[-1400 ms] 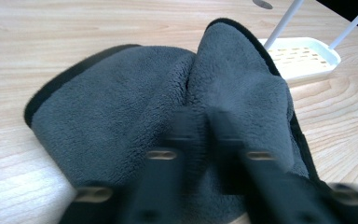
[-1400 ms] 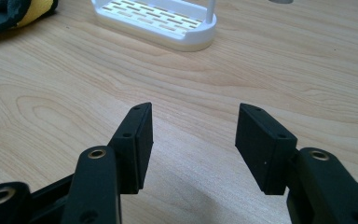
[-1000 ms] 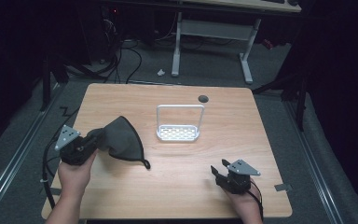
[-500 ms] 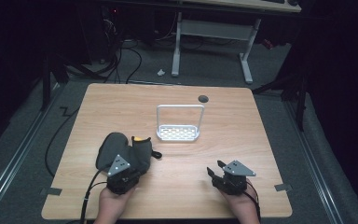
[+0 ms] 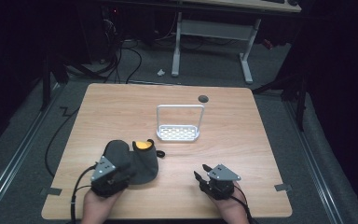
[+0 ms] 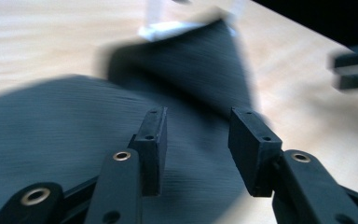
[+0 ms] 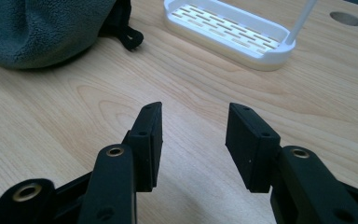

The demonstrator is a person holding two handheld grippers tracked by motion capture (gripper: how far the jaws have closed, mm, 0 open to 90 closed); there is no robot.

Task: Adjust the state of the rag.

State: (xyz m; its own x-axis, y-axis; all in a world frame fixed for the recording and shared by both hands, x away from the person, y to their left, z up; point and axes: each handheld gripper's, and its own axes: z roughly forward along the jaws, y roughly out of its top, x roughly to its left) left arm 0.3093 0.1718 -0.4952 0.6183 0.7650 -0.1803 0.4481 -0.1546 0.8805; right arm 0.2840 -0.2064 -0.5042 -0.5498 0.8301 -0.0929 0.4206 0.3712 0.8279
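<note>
Now | left tool (image 6: 196, 140): just opened, over grey fleece pouch (image 5: 135, 161) | right tool (image 7: 193, 140): narrowing, empty

dark grey fleece pouch (image 5: 133, 161) showing an orange lining, white slotted rack (image 5: 178, 132) glowing bright, light wood-grain table (image 5: 242, 140) looking pale, black jaws on both grippers, grey carpet floor (image 5: 205, 74) sitting dim

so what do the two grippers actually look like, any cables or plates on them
Both are black handheld tools. The left gripper and the right gripper each carry a grey three-cornered plate on top and trail a black cable toward the table's near edge. Seen up close, each has two blocky black jaw pads with small screw holes, on black link arms with brass-coloured pivot rings. No sleeves show on the forearms.
</note>
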